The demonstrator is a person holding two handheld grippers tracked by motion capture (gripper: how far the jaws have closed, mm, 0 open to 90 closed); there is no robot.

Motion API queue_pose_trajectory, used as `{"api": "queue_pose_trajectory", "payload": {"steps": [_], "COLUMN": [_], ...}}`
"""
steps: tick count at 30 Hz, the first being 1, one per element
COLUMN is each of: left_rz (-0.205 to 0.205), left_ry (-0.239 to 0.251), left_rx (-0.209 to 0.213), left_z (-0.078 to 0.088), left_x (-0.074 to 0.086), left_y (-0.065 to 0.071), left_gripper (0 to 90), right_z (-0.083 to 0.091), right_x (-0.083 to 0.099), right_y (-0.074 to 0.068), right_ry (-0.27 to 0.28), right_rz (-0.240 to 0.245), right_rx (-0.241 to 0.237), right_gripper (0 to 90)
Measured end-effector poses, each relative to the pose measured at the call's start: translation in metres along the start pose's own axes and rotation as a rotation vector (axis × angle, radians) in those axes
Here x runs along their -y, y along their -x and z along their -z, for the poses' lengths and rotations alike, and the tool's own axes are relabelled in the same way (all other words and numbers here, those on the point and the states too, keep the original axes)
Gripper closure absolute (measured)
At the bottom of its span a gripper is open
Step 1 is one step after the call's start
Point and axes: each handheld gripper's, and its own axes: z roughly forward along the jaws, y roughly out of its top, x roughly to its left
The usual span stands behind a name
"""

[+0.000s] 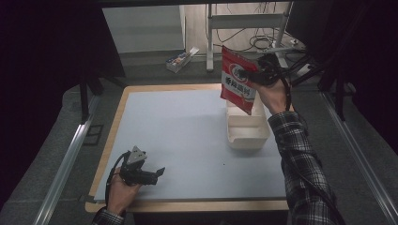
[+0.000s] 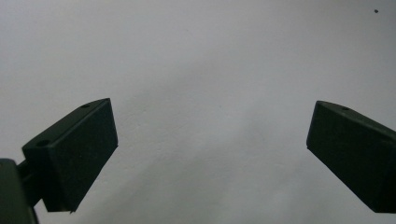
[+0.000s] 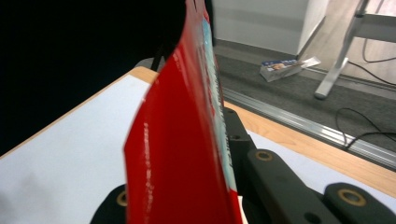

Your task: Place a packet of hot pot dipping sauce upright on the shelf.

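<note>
bag: red snack bag [image 1: 238,79] is up in the air, hanging right over the far end of the white tray [image 1: 247,133], bottom corner just above the rim, not touching as far as I can tell

right gripper: right gripper [image 1: 259,75] has its jaws clamped on the bag's edge, bag hangs tilted; in the right gripper view the red film [image 3: 180,140] sits pinched right between them

left gripper: left gripper [image 1: 149,174] parked well off from the tray, near the front-left of the mat [image 1: 178,131], jaws spread wide, nothing in them

tray: 2 sections, both look empty from here

progress: I'd say about halfway. Pickup's done, bag's lined up over the tray

left to do: lower it in, let go, pull back
</note>
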Motion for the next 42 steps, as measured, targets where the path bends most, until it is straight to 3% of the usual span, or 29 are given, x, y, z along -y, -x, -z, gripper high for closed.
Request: {"api": "queue_pose_trajectory", "payload": {"steps": [18, 25, 34, 42], "left_rz": [-0.002, -0.007, -0.011, -0.011], "left_ry": [-0.010, -0.018, -0.021, -0.022], "left_rx": [-0.007, -0.011, -0.013, -0.016], "left_z": [-0.001, -0.001, -0.002, -0.002], "left_x": [0.000, 0.000, 0.000, 0.000], "left_y": [0.000, 0.000, 0.001, 0.001], "left_gripper": [1.8, 1.8, 1.8, 1.8], "right_z": [-0.011, -0.015, -0.009, -0.016], "right_x": [0.016, 0.023, 0.019, 0.035], "right_y": [0.043, 0.048, 0.053, 0.063], "right_ry": [0.001, 0.009, 0.012, -0.001], "right_rz": [-0.044, -0.052, -0.020, -0.061], "right_rx": [0.063, 0.049, 0.083, 0.086], "right_gripper": [88.7, 88.7, 88.7, 88.7]}}
